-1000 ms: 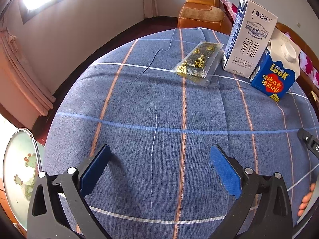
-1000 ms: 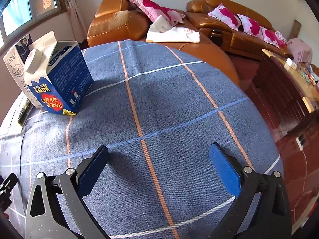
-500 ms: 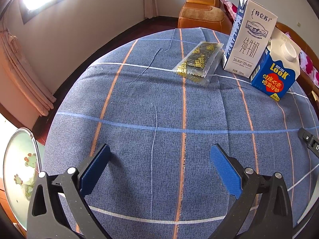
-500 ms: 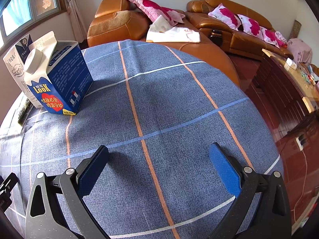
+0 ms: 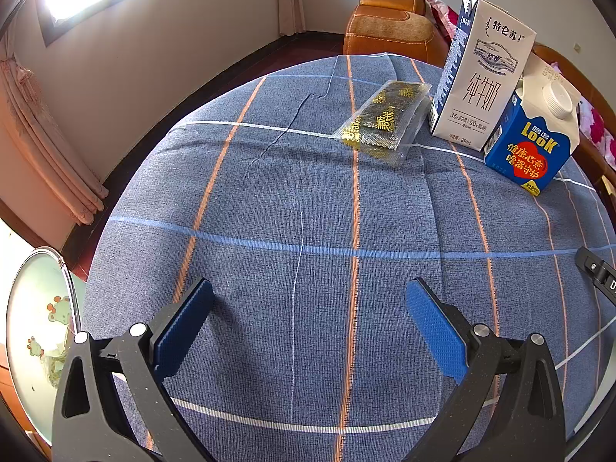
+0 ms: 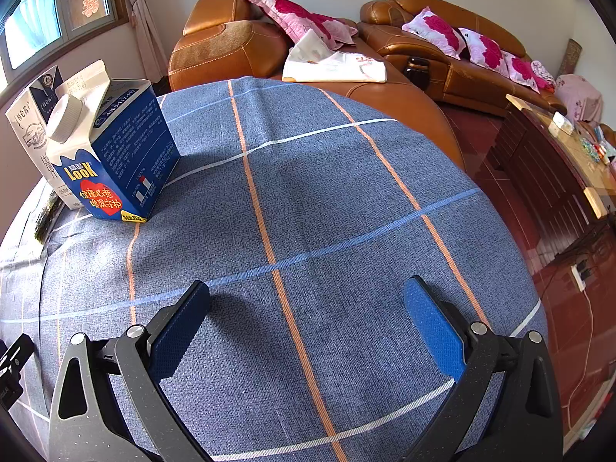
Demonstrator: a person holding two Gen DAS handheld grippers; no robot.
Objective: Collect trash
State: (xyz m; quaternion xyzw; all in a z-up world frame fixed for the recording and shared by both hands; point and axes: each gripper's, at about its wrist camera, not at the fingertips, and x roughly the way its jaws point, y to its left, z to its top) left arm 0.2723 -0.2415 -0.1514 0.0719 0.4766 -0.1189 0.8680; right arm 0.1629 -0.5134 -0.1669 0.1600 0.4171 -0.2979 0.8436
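On the blue checked tablecloth (image 5: 308, 211) a flat green-and-gold snack packet (image 5: 383, 119) lies at the far side. Right of it stands a tall white milk carton (image 5: 481, 77), and beside that a blue carton with a white cap (image 5: 533, 142). My left gripper (image 5: 308, 319) hovers open over the near part of the cloth, well short of all three. From the right wrist view the blue carton (image 6: 115, 154) stands at far left with the white carton (image 6: 30, 131) behind it. My right gripper (image 6: 308, 319) is open with nothing between its fingers.
A brown leather sofa (image 6: 238, 50) with pink pillows (image 6: 308, 19) and white bags stands beyond the table. A dark cabinet (image 6: 558, 161) lines the right wall. A round glass-topped stand (image 5: 34, 327) sits low at the left. Curtains (image 5: 46, 146) hang by the window.
A hand seen at the lower right edge of the left wrist view one second ago is gone. Both grippers and the objects have stayed put.
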